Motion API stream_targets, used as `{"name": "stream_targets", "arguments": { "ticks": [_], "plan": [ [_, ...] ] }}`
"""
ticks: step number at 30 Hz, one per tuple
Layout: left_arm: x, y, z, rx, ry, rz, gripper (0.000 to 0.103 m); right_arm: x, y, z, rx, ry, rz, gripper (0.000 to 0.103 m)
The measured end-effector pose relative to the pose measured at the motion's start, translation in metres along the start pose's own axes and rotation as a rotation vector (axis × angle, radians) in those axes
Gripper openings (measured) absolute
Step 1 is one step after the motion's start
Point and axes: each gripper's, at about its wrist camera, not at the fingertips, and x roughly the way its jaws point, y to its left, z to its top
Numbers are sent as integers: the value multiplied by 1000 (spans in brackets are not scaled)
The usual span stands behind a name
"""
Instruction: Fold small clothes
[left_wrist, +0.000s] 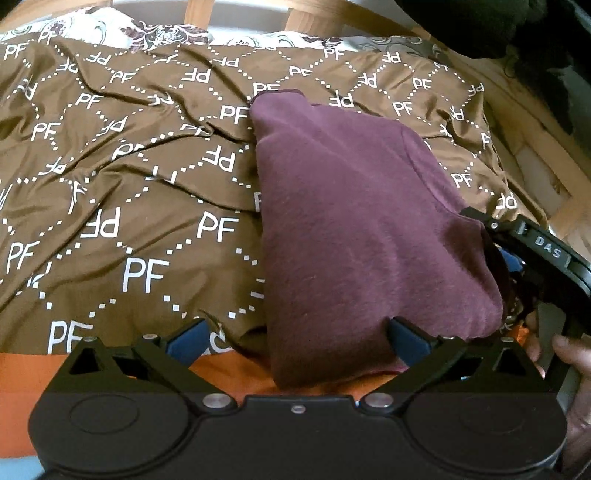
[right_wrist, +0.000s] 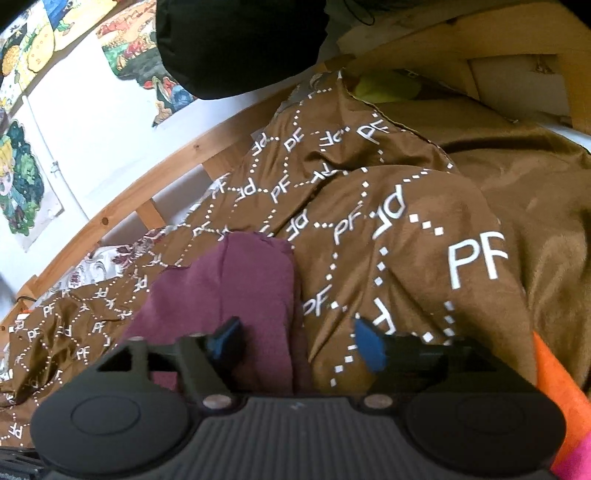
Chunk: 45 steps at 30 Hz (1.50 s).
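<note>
On the brown bedspread (left_wrist: 129, 206) lay the maroon garment (left_wrist: 354, 229), already doubled over. The left gripper (left_wrist: 295, 336) and right gripper (right_wrist: 295, 343) both stood with jaws apart, straddling its near edges. A shallow pinch could catch only the top layer, undoing the fold.

It was a home bedroom: a wooden bed frame (right_wrist: 173, 162) held a brown PF-patterned blanket (left_wrist: 129, 184), with cartoon posters (right_wrist: 22, 184) on the wall behind the frame
</note>
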Motion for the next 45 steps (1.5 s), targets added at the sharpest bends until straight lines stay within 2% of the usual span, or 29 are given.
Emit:
{"name": "stream_targets", "arguments": {
  "ticks": [2,5,9,14,18,25,32,39,42,45],
  "plan": [
    [0,0,0,1,0,0,102,-1,2,1,-5,-4,26,91],
    [0,1,-1,-4,-2,-3,102,0,6,0,-26,7,52,96],
    [0,2,-2,-10,-2,-5,102,3,11,-3,-79,21,20,99],
    [0,0,-2,-3,-6,1,102,1,0,-1,-28,5,-27,100],
    [0,0,-3,-3,-8,1,102,-1,-2,2,-17,-1,-31,100],
    [-1,1,-4,15,-21,-6,102,-5,10,6,-17,20,112,103],
    [1,1,-3,47,-29,-27,102,-4,14,0,-34,37,94,103],
    [3,11,10,87,-10,-131,102,24,16,34,-53,74,163,103],
    [5,18,17,51,-4,-216,102,54,28,55,-154,129,162,103],
    [9,23,23,8,-5,-271,102,79,34,64,-193,169,174,103]
  ]
}}
